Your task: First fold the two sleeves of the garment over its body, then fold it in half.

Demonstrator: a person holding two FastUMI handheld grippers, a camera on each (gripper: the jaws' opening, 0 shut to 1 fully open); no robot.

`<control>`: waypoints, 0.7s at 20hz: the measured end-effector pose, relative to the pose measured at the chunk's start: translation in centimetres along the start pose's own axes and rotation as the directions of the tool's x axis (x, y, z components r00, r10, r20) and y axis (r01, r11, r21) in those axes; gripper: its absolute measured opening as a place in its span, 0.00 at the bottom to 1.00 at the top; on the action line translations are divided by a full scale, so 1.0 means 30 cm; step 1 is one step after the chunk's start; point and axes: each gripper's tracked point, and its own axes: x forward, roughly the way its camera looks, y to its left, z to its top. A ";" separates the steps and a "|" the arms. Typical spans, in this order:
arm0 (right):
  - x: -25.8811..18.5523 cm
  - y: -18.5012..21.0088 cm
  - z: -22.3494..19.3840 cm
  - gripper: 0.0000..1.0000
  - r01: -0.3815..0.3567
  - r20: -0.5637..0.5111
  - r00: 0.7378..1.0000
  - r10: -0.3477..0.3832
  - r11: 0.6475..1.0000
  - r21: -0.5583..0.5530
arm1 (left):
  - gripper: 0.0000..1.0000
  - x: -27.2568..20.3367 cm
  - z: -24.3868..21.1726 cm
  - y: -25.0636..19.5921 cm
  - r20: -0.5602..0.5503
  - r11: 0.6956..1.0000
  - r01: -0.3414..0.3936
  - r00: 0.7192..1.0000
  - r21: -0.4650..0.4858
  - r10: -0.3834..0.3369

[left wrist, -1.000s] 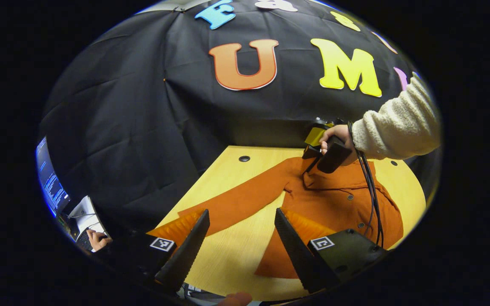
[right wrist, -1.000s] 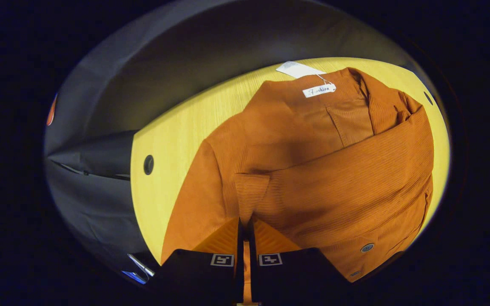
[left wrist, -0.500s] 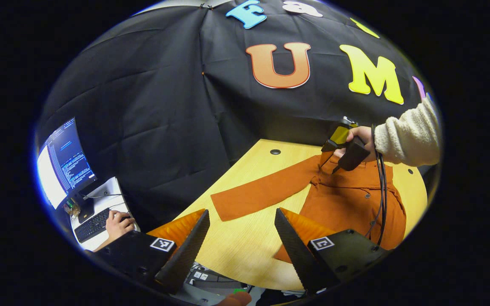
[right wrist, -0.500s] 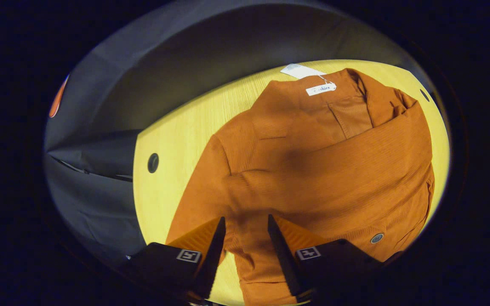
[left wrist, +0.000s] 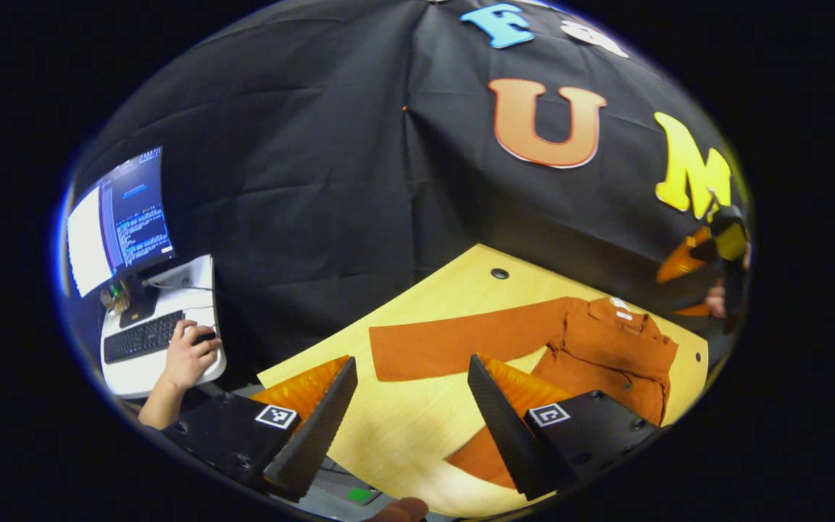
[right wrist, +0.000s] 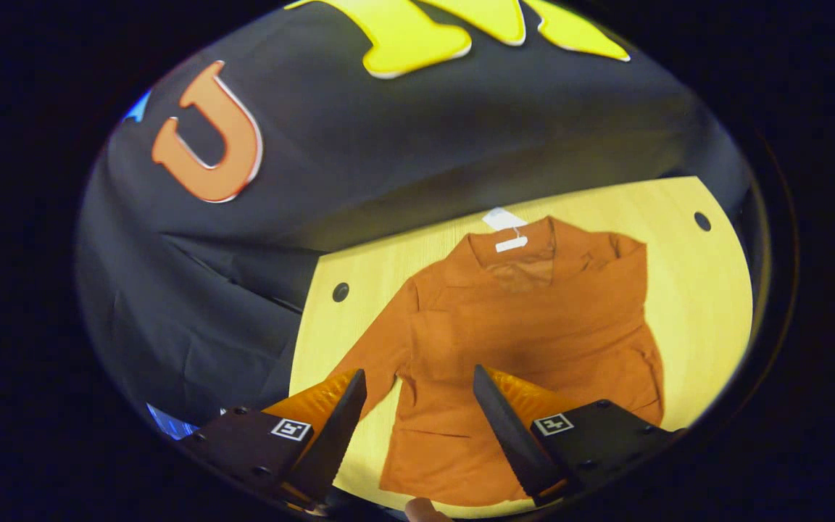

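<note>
Orange garment [right wrist: 533, 333] lies flat on the pale wooden counter [right wrist: 686, 290], collar end toward the black cloth wall, hem toward the near edge. White tag [right wrist: 510, 243] at the neck, second white tag [right wrist: 502, 218] on the counter just beyond the collar. In the right gripper view one sleeve is folded across the body; the other sleeve [right wrist: 374, 355] runs out diagonally off the shoulder toward the near left. In the left gripper view that same sleeve [left wrist: 461, 348] lies stretched straight over bare counter, away from the body, cuff end square. Small buttons show down the garment front in the left gripper view. Dark round holes in the counter near its far corners [right wrist: 341, 292]. Left tongs [left wrist: 412, 391] spread wide, holding nothing, raised above the near counter edge with the sleeve beyond the tips. Right tongs [right wrist: 419, 406] also spread wide, holding nothing, above the garment's lower part. At the far right of the left gripper view, the right tongs and the holding hand [left wrist: 716, 299] show partly, cut by the edge. Off to the left, a lit monitor [left wrist: 120, 217], a keyboard [left wrist: 142, 338], and a person's hand [left wrist: 187, 355] on a white desk.
</note>
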 end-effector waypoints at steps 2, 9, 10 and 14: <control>-0.112 -0.098 -0.033 0.95 0.007 0.025 1.000 -0.006 1.000 -0.004 | 1.00 0.103 -0.023 0.019 -0.038 0.999 -0.027 0.999 -0.041 0.026; -0.345 -0.341 -0.125 0.90 0.056 0.145 0.989 -0.041 0.993 -0.101 | 1.00 0.449 -0.132 0.118 -0.173 0.990 -0.141 0.975 -0.004 0.138; -0.367 -0.349 -0.132 0.95 0.065 0.168 0.985 -0.042 0.989 -0.132 | 1.00 0.491 -0.147 0.124 -0.196 0.989 -0.149 0.970 -0.006 0.145; -0.420 -0.359 -0.162 0.95 0.128 0.246 0.967 -0.071 0.966 -0.226 | 1.00 0.638 -0.198 0.145 -0.260 0.986 -0.166 0.952 -0.001 0.160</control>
